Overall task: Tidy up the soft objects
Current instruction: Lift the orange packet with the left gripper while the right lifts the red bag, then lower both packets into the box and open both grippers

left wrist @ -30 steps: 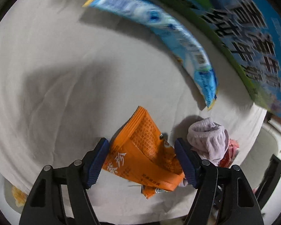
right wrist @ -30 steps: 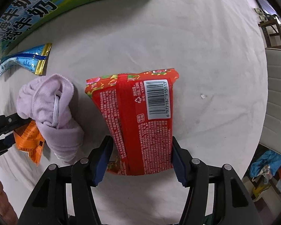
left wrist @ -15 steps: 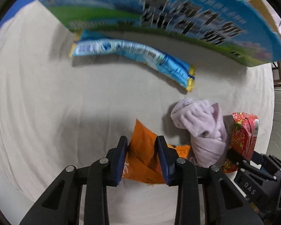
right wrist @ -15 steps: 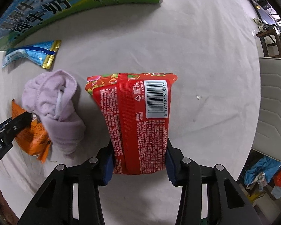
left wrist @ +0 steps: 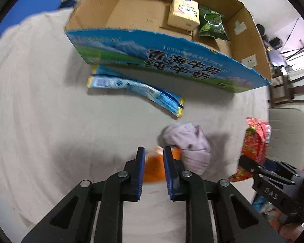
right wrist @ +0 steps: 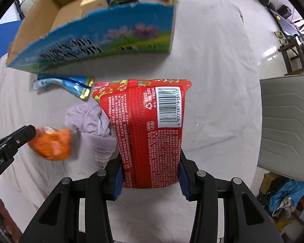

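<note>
Lifted since a second ago: both grippers up off the cloth, each pack raised, box interior now in view.

Left wrist: left gripper (left wrist: pixel 153 151) narrowed, clamped on orange pack (left wrist: pixel 154 167), blurred. Purple cloth (left wrist: pixel 189 141) just right of it on white sheet (left wrist: pixel 50 121). Blue pack (left wrist: pixel 135 89) lying beside front wall of box (left wrist: pixel 172 60). Inside box: yellow pack (left wrist: pixel 183 13) and green bag (left wrist: pixel 212 23). Red pack (left wrist: pixel 255 141) far right.

Right wrist: right gripper (right wrist: pixel 151 174) clamped on red pack (right wrist: pixel 150 129), barcode side up, held above sheet. Orange pack (right wrist: pixel 50 143) at left in other gripper, purple cloth (right wrist: pixel 93 127) between.

Progress, judged: two items already boxed, two held and not yet dropped in, purple cloth and blue pack (right wrist: pixel 66 83) left on sheet. Roughly a third done.
</note>
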Action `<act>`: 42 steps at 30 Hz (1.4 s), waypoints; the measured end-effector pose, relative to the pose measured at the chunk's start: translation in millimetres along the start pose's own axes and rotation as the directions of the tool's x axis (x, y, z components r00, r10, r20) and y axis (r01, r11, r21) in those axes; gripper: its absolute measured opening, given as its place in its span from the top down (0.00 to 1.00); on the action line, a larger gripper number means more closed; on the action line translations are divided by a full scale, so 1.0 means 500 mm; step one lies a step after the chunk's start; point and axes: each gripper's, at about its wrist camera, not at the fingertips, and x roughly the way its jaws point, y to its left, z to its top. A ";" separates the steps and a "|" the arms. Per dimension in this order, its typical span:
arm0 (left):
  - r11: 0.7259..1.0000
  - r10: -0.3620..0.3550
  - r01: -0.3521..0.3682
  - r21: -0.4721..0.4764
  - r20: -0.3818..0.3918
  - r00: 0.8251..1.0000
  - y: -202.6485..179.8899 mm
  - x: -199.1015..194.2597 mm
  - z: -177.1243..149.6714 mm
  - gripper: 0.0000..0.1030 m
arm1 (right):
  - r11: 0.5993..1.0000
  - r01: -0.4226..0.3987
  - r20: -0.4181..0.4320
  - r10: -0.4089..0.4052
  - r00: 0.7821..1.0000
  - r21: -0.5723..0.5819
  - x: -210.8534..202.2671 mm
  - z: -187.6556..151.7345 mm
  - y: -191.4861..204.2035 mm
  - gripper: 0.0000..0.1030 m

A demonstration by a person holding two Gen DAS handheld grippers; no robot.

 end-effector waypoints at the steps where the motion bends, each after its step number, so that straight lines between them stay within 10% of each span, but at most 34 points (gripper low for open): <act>1: 0.999 -0.023 0.022 -0.025 -0.037 0.999 0.026 0.012 0.009 0.76 | 1.000 -0.002 -0.001 0.002 1.000 -0.003 -0.005 0.004 0.002 0.54; 6: 0.990 -0.093 0.070 -0.123 -0.193 0.977 0.072 0.090 0.009 0.63 | 1.000 -0.022 -0.038 0.022 0.999 -0.002 -0.016 0.023 -0.005 0.54; 17: 0.928 -0.174 0.099 -0.358 -0.184 0.967 0.127 0.155 0.013 0.45 | 1.000 -0.015 -0.071 0.017 0.997 0.020 0.029 0.017 -0.024 0.54; 31: 0.988 0.073 -0.080 -0.133 -0.051 0.996 0.075 0.071 -0.033 0.57 | 1.000 -0.004 -0.056 0.004 0.998 -0.008 0.017 0.012 -0.006 0.54; 42: 1.000 0.016 -0.015 -0.010 0.163 0.986 -0.007 -0.169 0.022 0.57 | 0.992 -0.120 0.057 0.122 0.991 -0.031 -0.157 0.023 0.021 0.54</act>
